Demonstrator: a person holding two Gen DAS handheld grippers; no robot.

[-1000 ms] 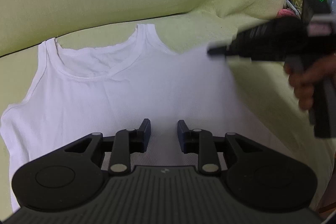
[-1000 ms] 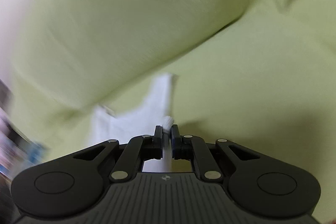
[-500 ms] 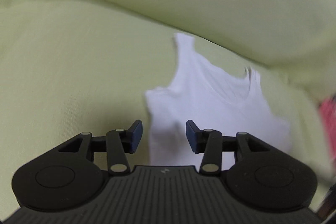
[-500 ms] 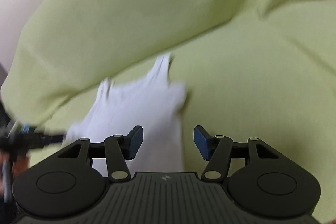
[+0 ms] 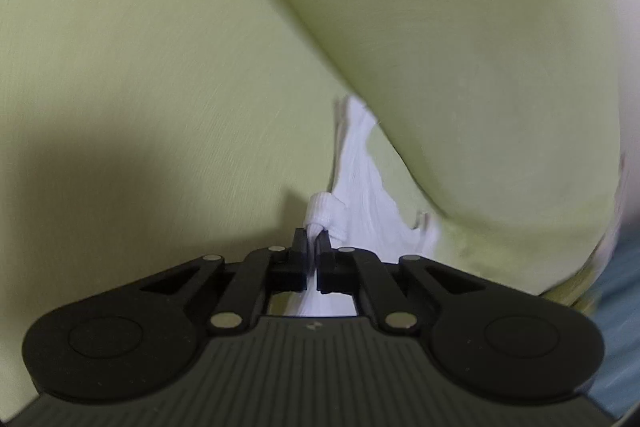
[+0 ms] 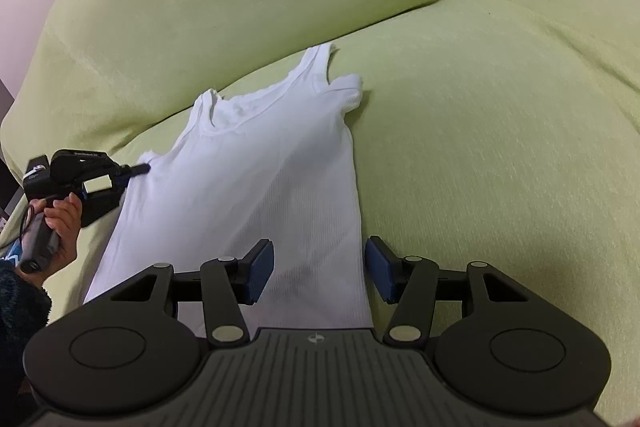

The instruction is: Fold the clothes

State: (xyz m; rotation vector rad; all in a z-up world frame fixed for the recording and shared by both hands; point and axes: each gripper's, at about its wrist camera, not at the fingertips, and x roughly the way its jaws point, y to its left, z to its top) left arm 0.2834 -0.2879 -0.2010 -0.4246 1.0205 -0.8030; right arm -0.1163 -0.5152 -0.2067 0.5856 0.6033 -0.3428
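Green sofa cover (image 6: 480,147) underneath | white tank top (image 6: 256,187) lies flat, straps far | left gripper (image 5: 313,247) clenched on its bunched left edge | right gripper (image 6: 318,269) spread wide over near right edge.

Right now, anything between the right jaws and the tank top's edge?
Nothing visible. The right gripper is open straddling the right side edge of the tank top, only green cover beside it. The left gripper pinches the far side.
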